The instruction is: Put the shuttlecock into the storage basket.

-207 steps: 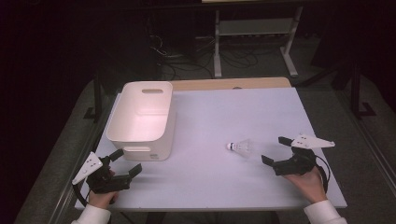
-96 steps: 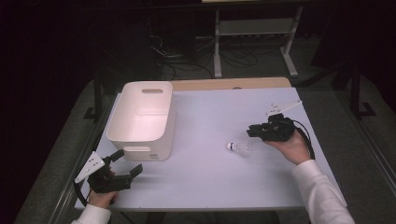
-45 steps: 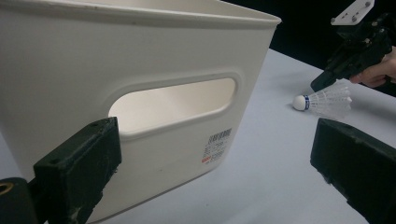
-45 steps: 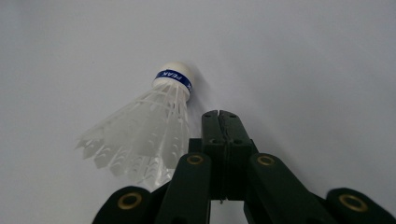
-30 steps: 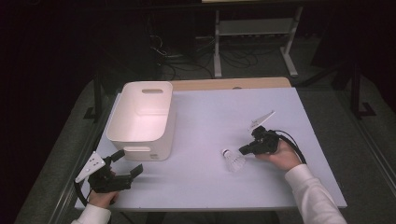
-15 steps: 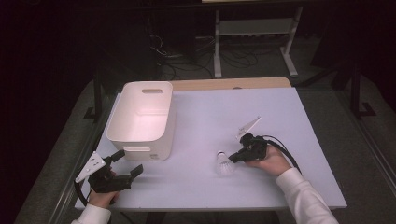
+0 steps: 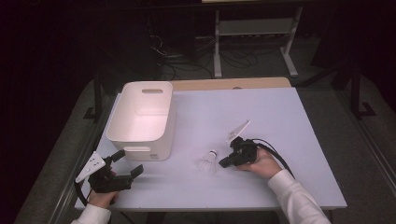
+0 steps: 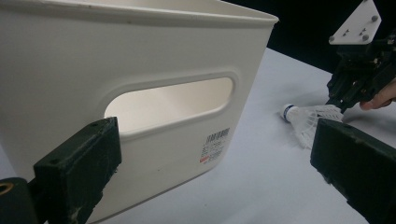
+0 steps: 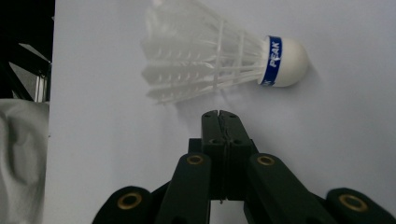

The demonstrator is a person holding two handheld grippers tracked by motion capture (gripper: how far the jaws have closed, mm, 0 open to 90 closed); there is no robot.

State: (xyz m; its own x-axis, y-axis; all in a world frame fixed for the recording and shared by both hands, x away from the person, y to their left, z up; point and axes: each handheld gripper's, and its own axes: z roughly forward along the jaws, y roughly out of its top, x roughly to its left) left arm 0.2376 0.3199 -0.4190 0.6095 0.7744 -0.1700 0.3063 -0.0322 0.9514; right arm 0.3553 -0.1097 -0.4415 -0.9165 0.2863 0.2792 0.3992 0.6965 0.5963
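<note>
A white feathered shuttlecock with a blue band round its rounded cork nose point(image 7: 208, 161) lies on its side on the pale lilac worktop point(image 7: 261, 116), in the open stretch a little to the right of the white plastic tub with cut-out handles point(image 7: 142, 119). The right claw point(image 7: 223, 163) sits low just beside the feather skirt, its jaws pressed flat together with nothing between them; the right claw view shows the tips stopping just short of the feathers point(image 9: 196, 60), the nose point(image 9: 287, 56) pointing away to one side. With the jaws shut like this the claw looks set to nudge or slide the shuttlecock across the worktop rather than pick it up, probably toward the tub; whether the tips actually touch the skirt is hard to tell. The left claw point(image 7: 127, 164) rests at the near left edge of the worktop, jaws spread wide and holding nothing, aimed at the tub's near wall point(image 8: 154, 107), as if waiting to steady the tub or take over. The tub appears empty.
</note>
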